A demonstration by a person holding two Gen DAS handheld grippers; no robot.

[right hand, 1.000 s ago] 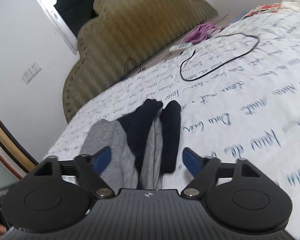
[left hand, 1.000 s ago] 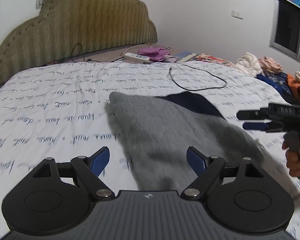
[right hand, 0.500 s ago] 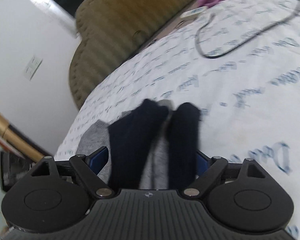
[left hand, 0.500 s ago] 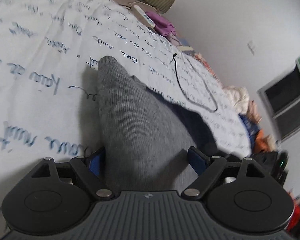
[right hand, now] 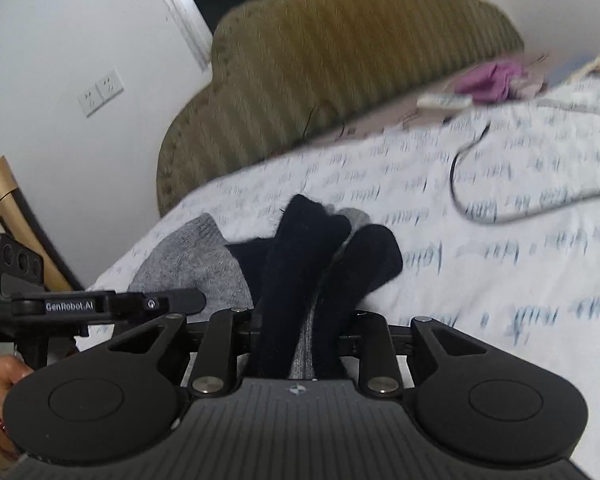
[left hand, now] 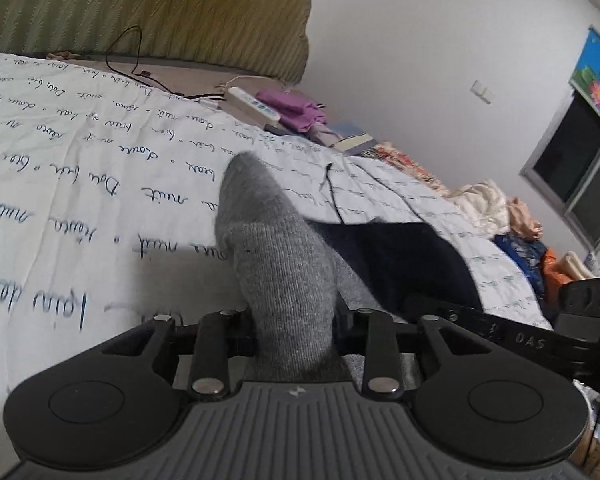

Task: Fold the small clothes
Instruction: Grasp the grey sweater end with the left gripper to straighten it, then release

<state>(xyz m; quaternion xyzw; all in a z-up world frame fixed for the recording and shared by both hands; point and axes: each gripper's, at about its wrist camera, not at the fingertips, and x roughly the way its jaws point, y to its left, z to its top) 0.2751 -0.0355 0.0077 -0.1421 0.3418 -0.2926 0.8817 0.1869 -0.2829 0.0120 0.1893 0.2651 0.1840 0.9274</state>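
White bedding printed with blue handwriting [left hand: 72,184] covers the bed on which the work lies, and the near field of each wrist view is filled by a tool gripping cloth. Nearest in the left view, the left tongs [left hand: 294,320] are closed down on the grey ribbed knit end of a small grey-and-navy garment [left hand: 284,276], which runs away toward twelve o'clock and ends in a rounded tip. At about two o'clock from that grip, the navy part spreads over the sheet, with the other tool's black arm crossing in front of it. In the right view, the right tongs [right hand: 304,328] are likewise closed, pinching the bunched navy portions with a grey strip between them; the grey end lies off at ten o'clock beside the left tool. Holding opposite ends this way probably lets the person lift and draw the piece taut before laying one half on the other (the fold itself does not look made yet). Farther off, a thin black cable [right hand: 480,216] loops over the sheet. Beyond it, at the head of the bed, sit a white power strip [left hand: 252,104] and a crumpled purple cloth [left hand: 296,110]. Behind these rises the olive scalloped upholstered headboard [right hand: 340,80].
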